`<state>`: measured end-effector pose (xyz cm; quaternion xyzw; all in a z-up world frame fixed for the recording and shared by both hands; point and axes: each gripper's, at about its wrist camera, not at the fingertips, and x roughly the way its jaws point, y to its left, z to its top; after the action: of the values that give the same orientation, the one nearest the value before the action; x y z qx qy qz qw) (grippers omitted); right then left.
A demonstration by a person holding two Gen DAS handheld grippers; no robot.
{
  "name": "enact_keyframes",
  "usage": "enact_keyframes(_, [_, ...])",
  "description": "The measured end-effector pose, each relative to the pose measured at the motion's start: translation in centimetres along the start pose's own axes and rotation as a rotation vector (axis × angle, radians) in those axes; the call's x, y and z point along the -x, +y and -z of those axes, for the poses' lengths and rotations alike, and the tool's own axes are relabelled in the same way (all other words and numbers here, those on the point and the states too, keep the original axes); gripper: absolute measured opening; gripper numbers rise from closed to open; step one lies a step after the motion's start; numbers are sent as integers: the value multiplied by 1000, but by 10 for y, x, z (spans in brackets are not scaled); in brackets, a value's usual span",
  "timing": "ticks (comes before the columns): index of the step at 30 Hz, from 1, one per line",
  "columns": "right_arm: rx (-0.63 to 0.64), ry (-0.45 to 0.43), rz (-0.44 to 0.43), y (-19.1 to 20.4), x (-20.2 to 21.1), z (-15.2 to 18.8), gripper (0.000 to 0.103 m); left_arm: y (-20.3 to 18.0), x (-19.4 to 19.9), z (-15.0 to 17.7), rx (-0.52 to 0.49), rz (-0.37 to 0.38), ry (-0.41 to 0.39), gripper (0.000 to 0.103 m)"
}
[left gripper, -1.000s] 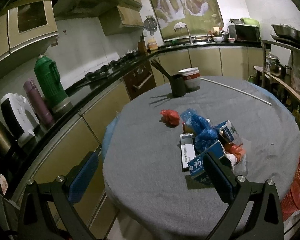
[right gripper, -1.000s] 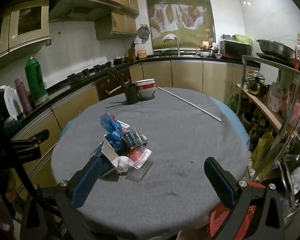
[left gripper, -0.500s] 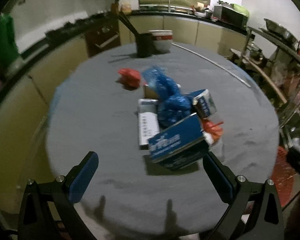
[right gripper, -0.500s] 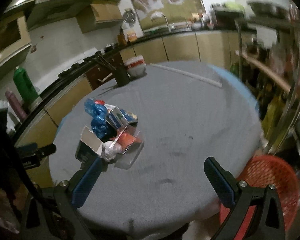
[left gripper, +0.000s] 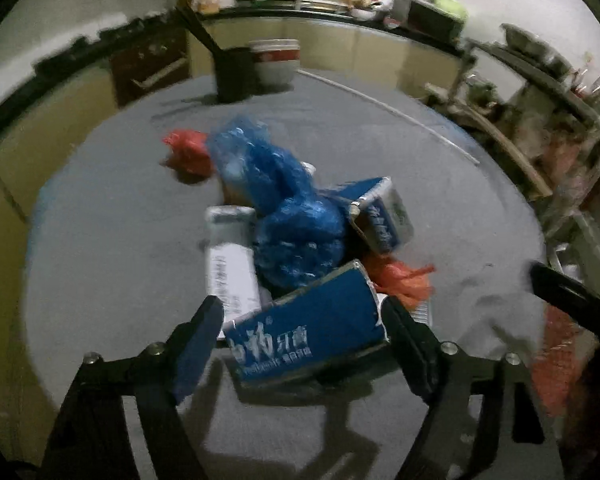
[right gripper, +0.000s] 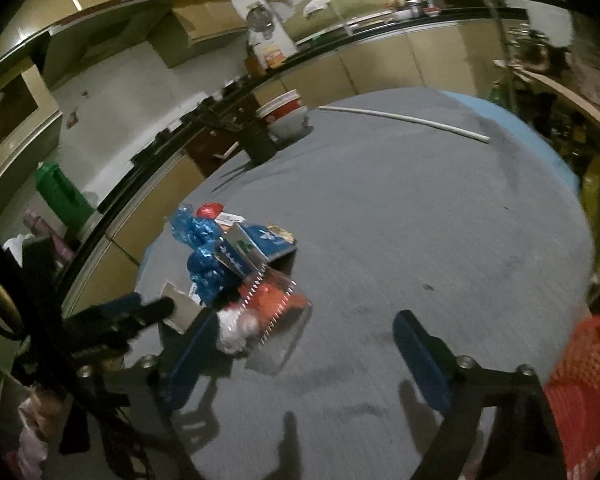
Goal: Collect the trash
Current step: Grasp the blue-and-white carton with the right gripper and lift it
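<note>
Two grippers work over a round table draped in grey cloth, where the trash lies in one heap toward the left side. From the left wrist view, the left gripper has its fingers spread around a blue carton with white lettering; each pad sits just beside an end of the carton, though the blur keeps me from telling whether they touch it. Behind the carton rests a crumpled blue plastic bag, with a white box on its left, a smaller blue-and-white carton on its right, and a scrap of orange plastic just right of the big carton. A red wad lies a little apart on the far side of the heap.

From the right wrist view, the right gripper hangs spread wide above bare cloth (nothing between its pads), with its left finger close to a clear plastic container and a white crumpled lump at the near edge of the heap. An orange mesh basket sits off the table's right edge. At the far rim stand a dark holder and a red-and-white bowl, with a thin white rod lying across the cloth
</note>
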<state>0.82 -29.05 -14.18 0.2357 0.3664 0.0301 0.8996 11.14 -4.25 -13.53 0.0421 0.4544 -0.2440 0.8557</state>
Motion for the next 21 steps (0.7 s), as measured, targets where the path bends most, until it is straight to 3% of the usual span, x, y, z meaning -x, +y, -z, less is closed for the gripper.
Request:
enact_keyframes(5, [145,57,-13,31,-44,-22,78,10,14,10,7,94,-34,58])
enact_keyframes(12, [276,128,31,63,-106,-40,78,28,28,35,-4,69,-9,57])
enact_keyframes(17, [338,172,80,75,-139,-42,78,48,29,50,42,54,23,57])
enact_keyframes(19, [354,175,83,77,-146,-42,71,52,29,53,51,57,34,59])
enact_keyframes(20, [360,180,83,77,-148,-41,57,53,29,54,55,61,39,61])
enact_keyframes(21, [363,163,84,77,-146,-41,57,53,29,54,55,64,41,62])
